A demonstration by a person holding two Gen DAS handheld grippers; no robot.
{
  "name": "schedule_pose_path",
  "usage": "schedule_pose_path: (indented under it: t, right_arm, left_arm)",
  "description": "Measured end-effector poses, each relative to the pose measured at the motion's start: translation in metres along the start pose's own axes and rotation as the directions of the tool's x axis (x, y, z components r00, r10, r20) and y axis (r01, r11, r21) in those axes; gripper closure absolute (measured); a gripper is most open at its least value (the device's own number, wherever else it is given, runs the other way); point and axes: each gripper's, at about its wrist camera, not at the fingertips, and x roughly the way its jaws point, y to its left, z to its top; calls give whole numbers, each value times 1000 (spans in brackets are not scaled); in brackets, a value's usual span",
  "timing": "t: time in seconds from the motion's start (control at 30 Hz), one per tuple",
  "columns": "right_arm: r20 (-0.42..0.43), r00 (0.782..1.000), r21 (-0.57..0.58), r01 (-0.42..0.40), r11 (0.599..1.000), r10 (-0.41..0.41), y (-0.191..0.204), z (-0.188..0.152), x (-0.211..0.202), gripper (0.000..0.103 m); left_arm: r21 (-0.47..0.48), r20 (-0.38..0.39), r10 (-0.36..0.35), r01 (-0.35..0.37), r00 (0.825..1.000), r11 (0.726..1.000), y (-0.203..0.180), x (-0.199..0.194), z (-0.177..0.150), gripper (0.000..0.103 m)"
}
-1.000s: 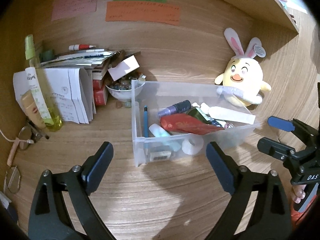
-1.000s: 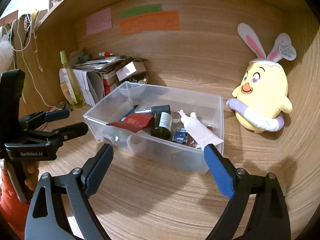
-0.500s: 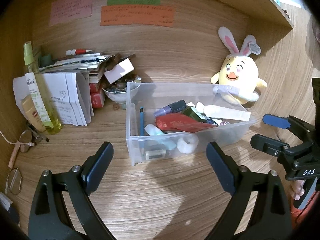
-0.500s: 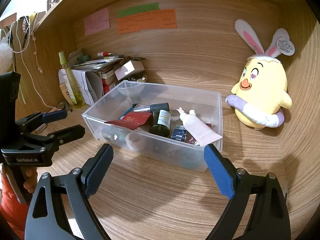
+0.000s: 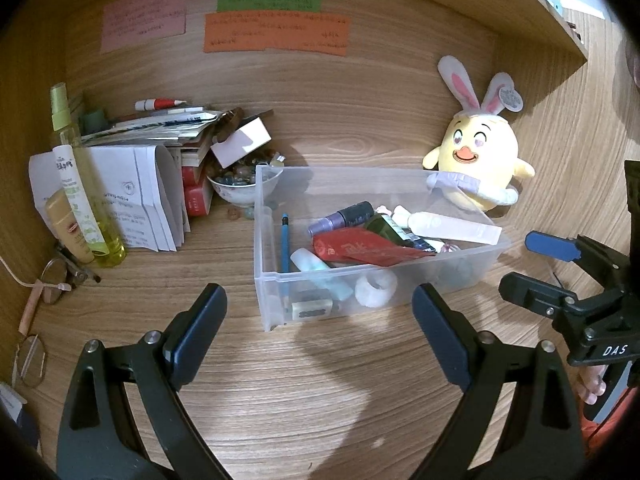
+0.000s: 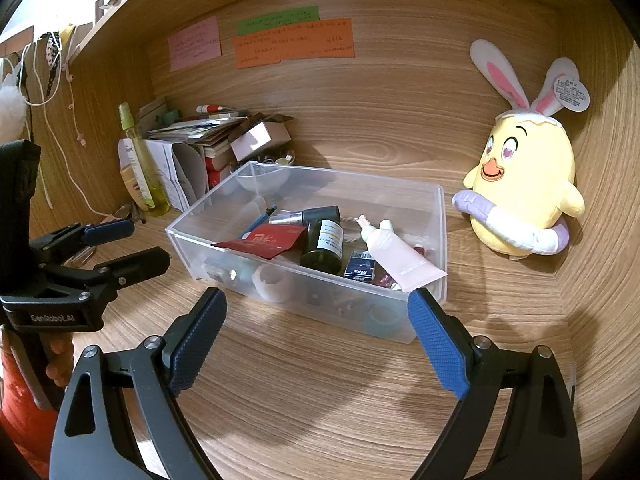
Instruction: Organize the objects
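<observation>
Left tool [image 5: 318, 312] is spread wide with nothing in it, hovering over the wooden surface [image 5: 320, 392]. Off to its left sit a yellow spray bottle [image 5: 80, 184] and a messy pile of papers [image 5: 152, 184]. Straight ahead of both tools is the clear plastic bin [image 6: 224, 216], packed with a blue pen [image 5: 285, 248], red packet [image 5: 360, 248], dark bottle [image 6: 324, 242] and pink tube [image 6: 400, 258]. Right tool [image 6: 316, 320] is gaping wide too, holding nothing, its fingertips just short of the bin's near wall. Further right, a yellow chick plush [image 6: 524, 184] leans on the back panel.
</observation>
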Motion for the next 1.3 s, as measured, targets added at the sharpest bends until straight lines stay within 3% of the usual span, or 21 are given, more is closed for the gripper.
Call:
schedule_pose_path:
  t: [0.87,1.0,1.3]
  right_arm:
    - [12,1000,4,-5,1000,5,3,-1,-4,12]
    - [13,1000,2,-5,1000,5,3,-1,-4,12]
    - [3,1000,7,-7,1000,6,3,-2,-2,12]
  left_arm:
    - [30,6,-28,27,1000,999,-12,-6,-2,8]
    - [4,-30,-55,56,998,998,-11,-1,-1,8]
    - [-44,-59,-51,48,997,998,1,8,-2,8]
